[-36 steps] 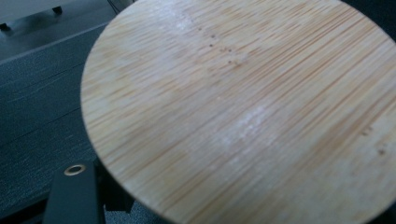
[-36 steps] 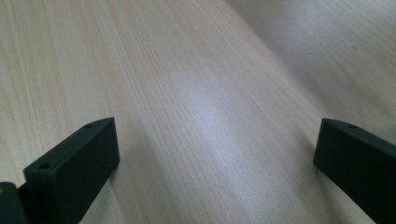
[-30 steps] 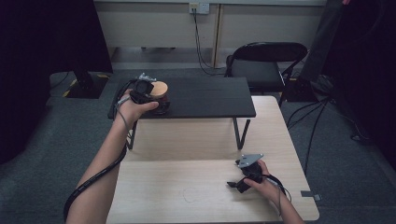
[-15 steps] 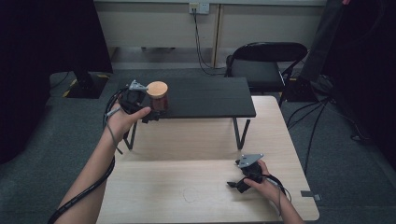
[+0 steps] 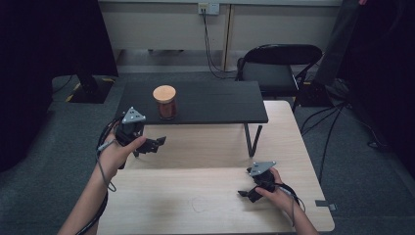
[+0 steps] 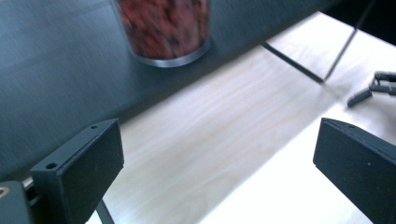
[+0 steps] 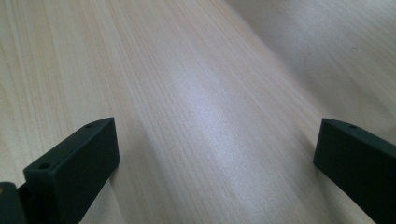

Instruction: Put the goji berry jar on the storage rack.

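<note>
jar (image 5: 165, 102) set on the far black shelf (image 5: 215, 100), left gripper (image 5: 157, 143) wide open and empty, jaws just opened; next, likely resting beside the open, empty right gripper (image 5: 244, 193).

my left gripper (image 5: 155, 145) hangs over the wooden table (image 5: 205, 147) with empty jaws that have just been opening, near the jar (image 5: 165, 102) on the black shelf (image 5: 215, 100). my right gripper (image 5: 247, 192) rests low on the table.
</note>
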The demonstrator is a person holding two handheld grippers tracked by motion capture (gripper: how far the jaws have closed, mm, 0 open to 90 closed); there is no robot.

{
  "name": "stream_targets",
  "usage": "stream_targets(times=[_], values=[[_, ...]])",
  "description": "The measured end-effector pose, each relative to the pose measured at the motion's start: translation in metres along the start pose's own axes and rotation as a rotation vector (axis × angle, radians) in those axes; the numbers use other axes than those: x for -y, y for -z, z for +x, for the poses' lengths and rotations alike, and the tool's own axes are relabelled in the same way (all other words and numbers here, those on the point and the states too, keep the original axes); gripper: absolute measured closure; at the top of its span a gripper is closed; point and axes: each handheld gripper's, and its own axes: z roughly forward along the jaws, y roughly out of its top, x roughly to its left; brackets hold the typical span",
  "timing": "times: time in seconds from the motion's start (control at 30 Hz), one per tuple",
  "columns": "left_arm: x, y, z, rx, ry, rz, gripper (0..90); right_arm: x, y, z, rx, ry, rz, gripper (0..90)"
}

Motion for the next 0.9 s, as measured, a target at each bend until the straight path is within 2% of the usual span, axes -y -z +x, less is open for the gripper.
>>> stream_targets(times=[0.17,0.2,0.23,0.43,0.8,0.9], values=[[0.015,0.001,-0.003,0.015,-0.002,0.019,1.1,0.0,0.0,0.0,-0.001,-0.001,-0.001,0.0],[0.023,0.0,-0.005,0.012,0.003,0.023,1.1,0.0,0.0,0.0,0.0,0.0,0.0,0.0],[0.023,0.0,-0.005,0.012,0.003,0.023,1.1,0.0,0.0,0.0,0.0,0.0,0.0,0.0],[0.046,-0.003,-0.009,0.024,-0.003,0.036,1.1,0.0,0.0,0.0,-0.001,0.0,-0.001,0.0],[0.087,-0.016,-0.014,0.044,0.008,0.045,1.2,0.0,0.0,0.0,0.0,0.0,0.0,0.0],[0.1,-0.022,-0.015,0.05,0.025,0.046,1.3,0.0,0.0,0.0,-0.001,0.0,-0.001,0.0]])
